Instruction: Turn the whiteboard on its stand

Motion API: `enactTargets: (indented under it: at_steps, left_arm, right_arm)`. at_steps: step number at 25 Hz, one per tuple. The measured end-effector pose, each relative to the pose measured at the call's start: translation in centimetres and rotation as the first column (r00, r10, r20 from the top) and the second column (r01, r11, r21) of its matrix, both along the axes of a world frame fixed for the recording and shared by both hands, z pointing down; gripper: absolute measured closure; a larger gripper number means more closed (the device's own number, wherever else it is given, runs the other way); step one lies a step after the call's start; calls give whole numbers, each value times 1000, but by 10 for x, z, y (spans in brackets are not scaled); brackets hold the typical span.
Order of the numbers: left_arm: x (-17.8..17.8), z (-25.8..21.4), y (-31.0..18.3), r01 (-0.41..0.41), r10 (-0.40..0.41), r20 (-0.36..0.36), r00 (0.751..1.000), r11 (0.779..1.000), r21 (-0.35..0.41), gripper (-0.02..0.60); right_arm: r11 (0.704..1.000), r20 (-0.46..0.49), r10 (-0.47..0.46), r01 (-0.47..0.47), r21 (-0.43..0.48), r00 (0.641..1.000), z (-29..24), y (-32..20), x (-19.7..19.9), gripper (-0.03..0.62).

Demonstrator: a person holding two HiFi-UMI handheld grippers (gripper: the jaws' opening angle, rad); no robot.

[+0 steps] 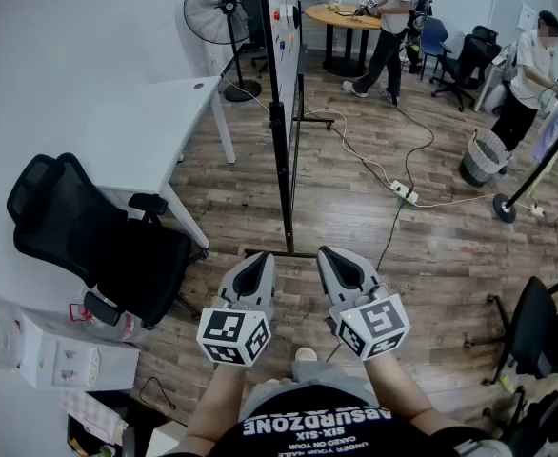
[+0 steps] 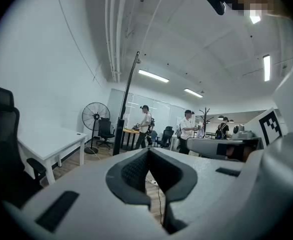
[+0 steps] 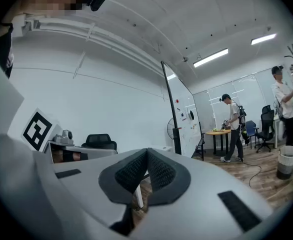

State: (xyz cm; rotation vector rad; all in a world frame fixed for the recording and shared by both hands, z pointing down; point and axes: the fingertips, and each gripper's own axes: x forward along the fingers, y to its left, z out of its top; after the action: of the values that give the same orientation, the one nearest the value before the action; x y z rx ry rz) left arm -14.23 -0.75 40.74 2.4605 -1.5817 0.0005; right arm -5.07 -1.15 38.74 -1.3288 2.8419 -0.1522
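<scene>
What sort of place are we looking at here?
Most likely an open office or lab workroom: a whiteboard on a stand, a white desk with a black office chair, and a round table farther back.

Wooden floor (image 1: 355,231), whiteboard stand (image 1: 281,146), power strip (image 1: 405,193), fan (image 1: 224,9)

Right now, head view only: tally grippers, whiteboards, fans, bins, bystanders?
grippers: 2, jaws shut
whiteboard: 1
fan: 1
bin: 1
bystanders: 2
total: 7
</scene>
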Motion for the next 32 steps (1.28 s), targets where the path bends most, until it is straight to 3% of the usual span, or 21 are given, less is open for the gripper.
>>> enactTargets:
  at_steps: [9, 27, 32]
  left_arm:
    - [8, -1, -4, 8, -8, 1, 1000, 1000, -2, 575]
    - [10, -8, -63, 61, -62, 31, 998, 998, 18, 570]
    - [3, -16, -94, 86, -87, 19, 996, 996, 31, 466]
  right_arm:
    - [1000, 0, 6, -6, 21, 1000, -2, -2, 7, 595]
    - [999, 4, -31, 31, 9, 1000, 7, -40, 17, 595]
    - [1000, 2, -26, 26, 9, 1000, 7, -55, 20, 595]
